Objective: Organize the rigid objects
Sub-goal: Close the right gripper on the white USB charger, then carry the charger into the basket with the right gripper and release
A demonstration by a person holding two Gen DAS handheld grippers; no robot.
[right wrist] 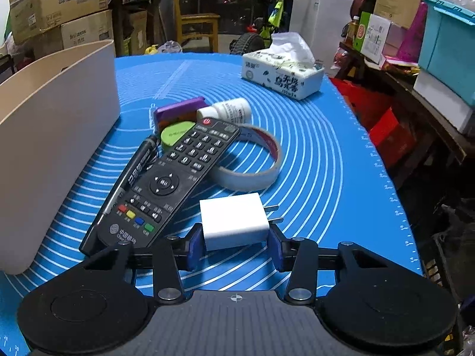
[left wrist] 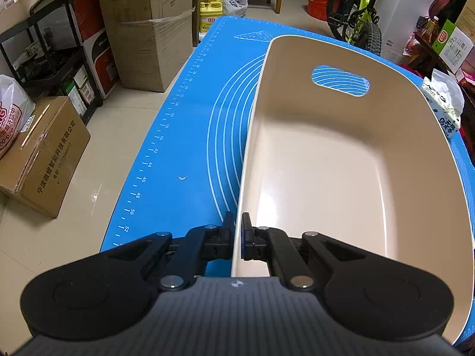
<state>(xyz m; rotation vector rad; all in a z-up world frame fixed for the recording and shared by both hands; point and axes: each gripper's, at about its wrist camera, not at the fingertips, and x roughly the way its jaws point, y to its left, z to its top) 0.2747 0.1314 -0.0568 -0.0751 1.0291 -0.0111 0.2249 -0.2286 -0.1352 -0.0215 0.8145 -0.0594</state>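
A beige plastic bin (left wrist: 341, 160) stands empty on the blue mat (left wrist: 190, 136). My left gripper (left wrist: 238, 231) is shut on the bin's near left wall. In the right wrist view the bin (right wrist: 59, 136) is at the left. My right gripper (right wrist: 234, 244) is shut on a white charger plug (right wrist: 233, 221) resting on the mat. Beside it lie a black remote (right wrist: 169, 184), a black marker (right wrist: 133, 172), a tape ring (right wrist: 255, 166), a green piece (right wrist: 176, 133), a purple block (right wrist: 178, 111) and a white bottle (right wrist: 228, 111).
A tissue pack (right wrist: 285, 71) sits at the mat's far right and also shows in the left wrist view (left wrist: 442, 103). Cardboard boxes (left wrist: 44, 151), a black rack (left wrist: 56, 47) and a bicycle (left wrist: 359, 12) stand on the floor around the table. The mat's right edge (right wrist: 394, 195) is near.
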